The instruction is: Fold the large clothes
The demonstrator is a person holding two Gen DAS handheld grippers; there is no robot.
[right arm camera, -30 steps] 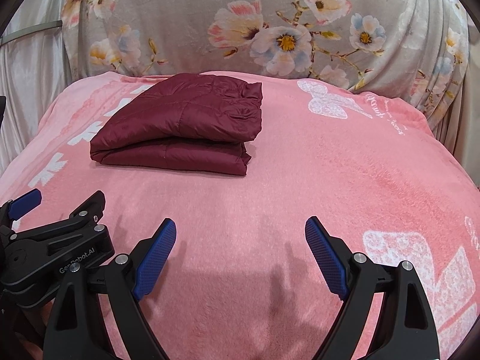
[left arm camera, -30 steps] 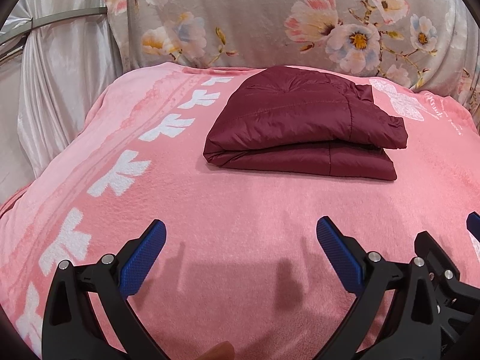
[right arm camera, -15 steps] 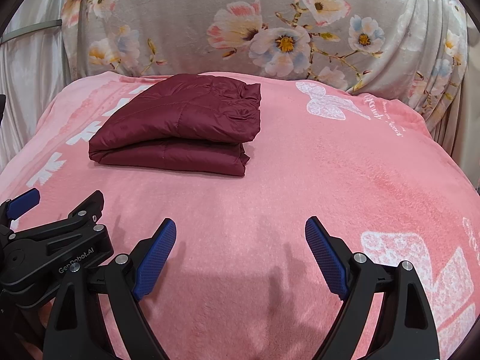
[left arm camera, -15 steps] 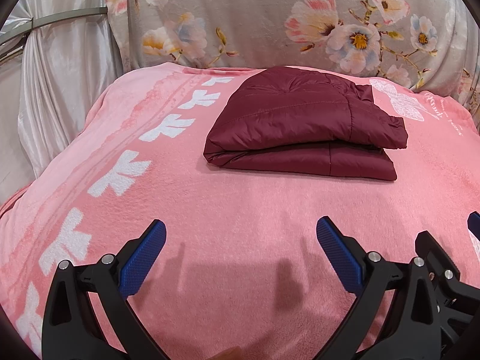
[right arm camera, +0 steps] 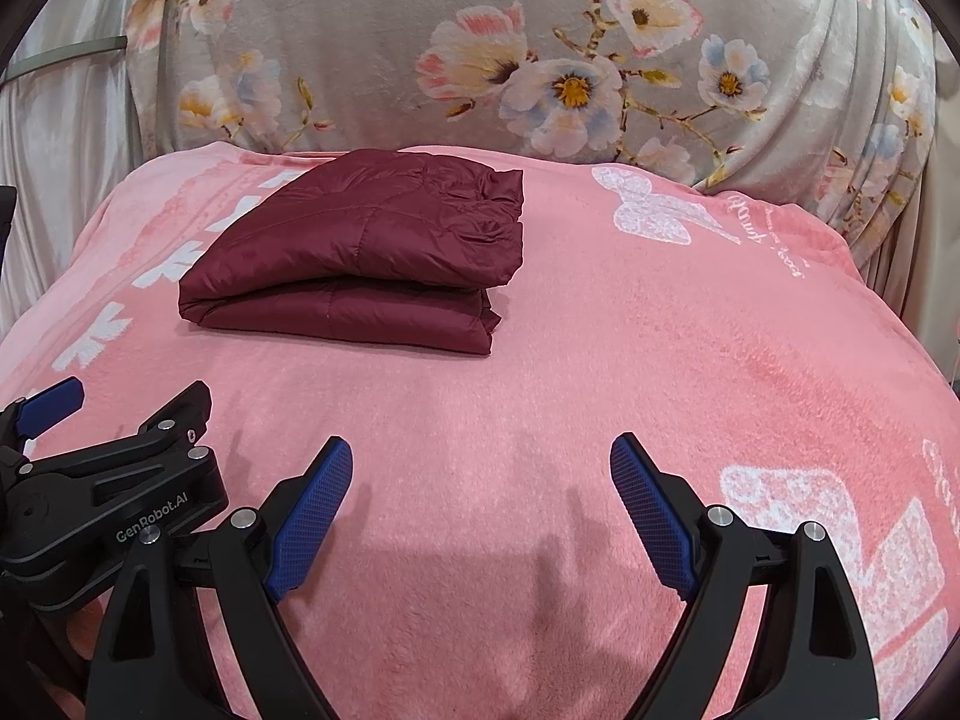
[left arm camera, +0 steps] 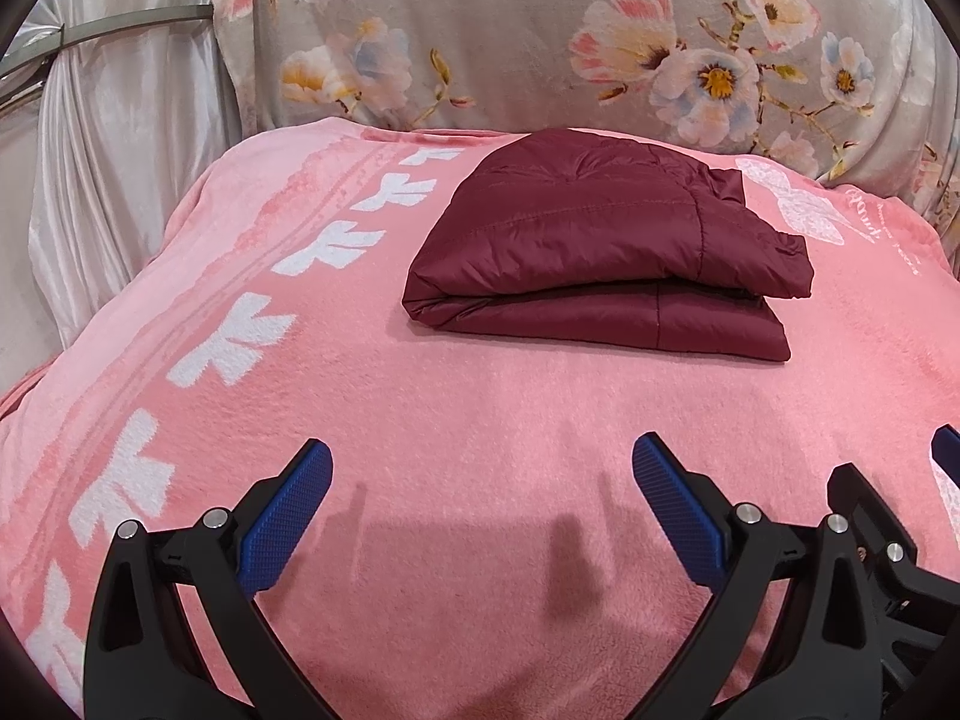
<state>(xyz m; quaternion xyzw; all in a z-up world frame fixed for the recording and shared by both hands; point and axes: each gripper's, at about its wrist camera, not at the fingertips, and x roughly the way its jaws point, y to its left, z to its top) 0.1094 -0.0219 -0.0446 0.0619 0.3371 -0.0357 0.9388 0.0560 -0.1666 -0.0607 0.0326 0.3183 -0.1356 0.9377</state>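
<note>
Maroon quilted jacket lies folded on the pink blanket: puffy, light, slippery; pinch seamed edges. Both tongs, left and right, gape empty.

A pink fleece blanket spreads across the whole surface, plush and smooth, and down its left side runs a column of white bow-like shapes along a darker pink band. Over on the far right there is a white butterfly print with a line of small script beside it, too fine to read. Behind the blanket rises a grey floral cover, draped in soft folds at the right, with pink, cream and blue blossoms on thin stems. At the far left hangs a pale satin curtain, gathered by a grey band
</note>
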